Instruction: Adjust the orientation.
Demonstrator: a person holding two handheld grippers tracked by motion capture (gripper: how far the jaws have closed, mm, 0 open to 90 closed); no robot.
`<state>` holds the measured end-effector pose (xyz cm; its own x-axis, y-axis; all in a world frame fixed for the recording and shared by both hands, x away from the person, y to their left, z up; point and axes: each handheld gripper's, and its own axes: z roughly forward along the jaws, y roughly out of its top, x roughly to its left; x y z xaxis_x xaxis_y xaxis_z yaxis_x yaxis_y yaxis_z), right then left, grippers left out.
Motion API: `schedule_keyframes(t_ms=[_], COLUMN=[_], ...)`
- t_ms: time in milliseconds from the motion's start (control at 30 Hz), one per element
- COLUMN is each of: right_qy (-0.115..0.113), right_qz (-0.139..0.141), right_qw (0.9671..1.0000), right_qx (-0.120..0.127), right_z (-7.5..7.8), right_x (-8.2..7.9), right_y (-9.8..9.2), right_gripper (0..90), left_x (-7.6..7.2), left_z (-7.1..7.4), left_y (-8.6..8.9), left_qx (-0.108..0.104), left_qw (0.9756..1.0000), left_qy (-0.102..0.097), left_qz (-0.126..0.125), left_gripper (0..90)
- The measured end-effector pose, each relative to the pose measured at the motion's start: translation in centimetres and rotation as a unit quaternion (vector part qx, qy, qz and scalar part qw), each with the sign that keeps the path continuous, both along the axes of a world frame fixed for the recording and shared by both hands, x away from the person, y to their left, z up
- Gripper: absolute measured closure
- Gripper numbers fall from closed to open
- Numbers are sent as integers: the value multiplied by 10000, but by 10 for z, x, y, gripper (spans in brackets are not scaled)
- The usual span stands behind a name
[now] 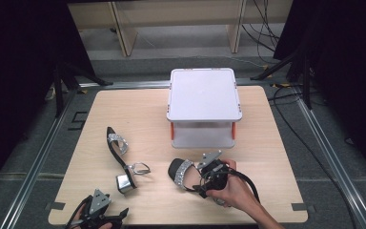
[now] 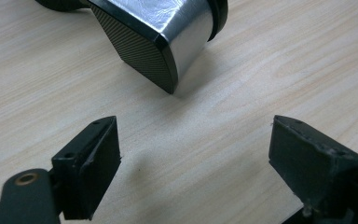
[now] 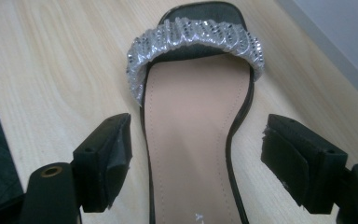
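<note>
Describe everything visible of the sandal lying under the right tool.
The sandal is a black-edged shoe with a beige insole and a gathered silver band studded with sparkling stones across the toe. It lies sole-down on the wooden table, in front of the white box, toe pointing toward the table's left side in the high view. The right tool straddles its mid-part with jaws open and pads clear of both edges. Its heel end is hidden by the hand.

The bench (image 1: 124,102) is evenly lit from above; surroundings are left dark. Soft shadows are cast. Glare is noted on the silver heel (image 2: 177,23). Close views are slightly soft.
</note>
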<state>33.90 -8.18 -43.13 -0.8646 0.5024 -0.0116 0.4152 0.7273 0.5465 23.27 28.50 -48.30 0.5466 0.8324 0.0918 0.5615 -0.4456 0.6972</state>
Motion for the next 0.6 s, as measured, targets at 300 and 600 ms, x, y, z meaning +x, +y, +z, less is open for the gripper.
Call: schedule_keyframes(t_ms=[300,600], right_qy=[156,311], right_qz=[86,187], right_qw=[9991,9969], right_qx=[-387,-700], right_z=[-12,-25], right_x=[5,7], right_y=[6,7], right_gripper=[247,220], left_x=[1,0], left_z=[0,0], left_y=[0,0], left_qx=[-16,-40], left_qw=[10000,10000], left_qy=[-3,-9], left_qz=[-14,-50], left_gripper=[160,160])
